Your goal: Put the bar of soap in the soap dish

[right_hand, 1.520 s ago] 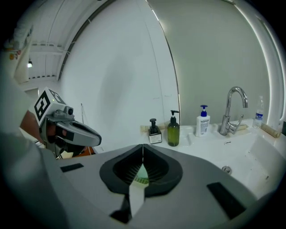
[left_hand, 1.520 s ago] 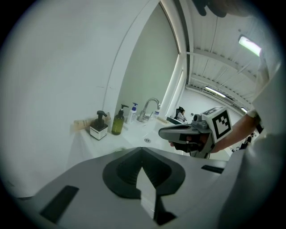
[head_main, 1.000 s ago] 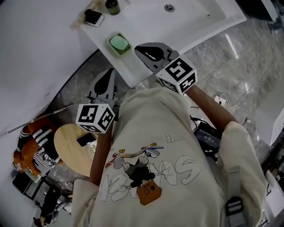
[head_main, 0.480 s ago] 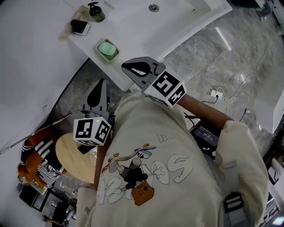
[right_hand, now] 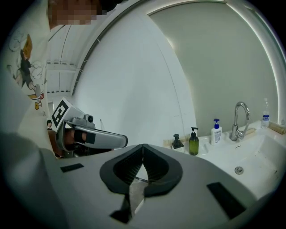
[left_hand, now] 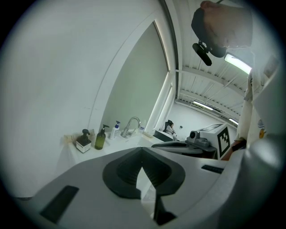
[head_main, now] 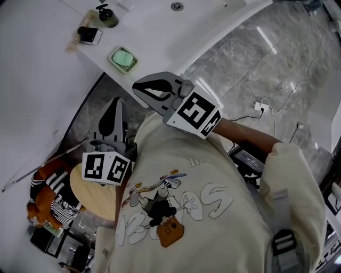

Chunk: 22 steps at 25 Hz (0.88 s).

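A pale green bar of soap (head_main: 123,57) lies in a green soap dish (head_main: 130,65) near the front edge of the white counter (head_main: 154,32). My left gripper (head_main: 118,102) is shut and holds nothing. It hangs below the counter edge, short of the dish. My right gripper (head_main: 136,88) is also shut and empty, just in front of the counter, to the lower right of the dish. In the left gripper view the shut jaws (left_hand: 142,150) hide the dish. The right gripper view shows its shut jaws (right_hand: 143,146) and no dish.
A dark green bottle (head_main: 108,18) and a black-topped dispenser (head_main: 89,34) stand behind the dish. The sink drain (head_main: 176,6) and faucet (right_hand: 239,118) are to the right. On the floor are a round wooden stool (head_main: 93,194), a striped toy (head_main: 48,197) and cables (head_main: 261,106).
Both grippers have risen and look larger in the head view. The counter with the soap dish has drifted toward the upper left of that view. The jaws stayed shut.
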Motion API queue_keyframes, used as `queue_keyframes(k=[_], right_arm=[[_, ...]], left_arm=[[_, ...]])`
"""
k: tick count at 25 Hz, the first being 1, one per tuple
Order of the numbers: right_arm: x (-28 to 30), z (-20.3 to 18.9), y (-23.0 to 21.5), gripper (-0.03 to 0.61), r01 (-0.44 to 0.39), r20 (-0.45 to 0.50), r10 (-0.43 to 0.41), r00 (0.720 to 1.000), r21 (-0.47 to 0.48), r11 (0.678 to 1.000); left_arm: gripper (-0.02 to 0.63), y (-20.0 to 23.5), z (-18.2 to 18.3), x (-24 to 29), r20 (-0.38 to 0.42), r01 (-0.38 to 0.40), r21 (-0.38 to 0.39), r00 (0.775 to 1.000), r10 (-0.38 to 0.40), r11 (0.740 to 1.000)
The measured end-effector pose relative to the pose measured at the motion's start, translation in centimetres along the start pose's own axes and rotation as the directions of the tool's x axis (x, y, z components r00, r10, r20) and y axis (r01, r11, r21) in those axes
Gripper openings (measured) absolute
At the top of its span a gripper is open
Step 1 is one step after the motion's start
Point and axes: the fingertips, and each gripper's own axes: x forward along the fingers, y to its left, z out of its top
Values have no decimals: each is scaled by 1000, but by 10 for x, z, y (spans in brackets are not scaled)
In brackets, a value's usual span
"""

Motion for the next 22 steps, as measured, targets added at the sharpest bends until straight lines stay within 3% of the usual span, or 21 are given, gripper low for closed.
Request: queue_keyframes(k=[10,22], right_arm=[[-10,20,12,9,11,66,-9,998,-31,999],[-7,16,8,9,23,48,-21,999,-34,999]], left_arm=[[9,-20,18,-3,32,42,26,999,-42,999],[9,-17,11,4,6,57,-1,998,-57,998]])
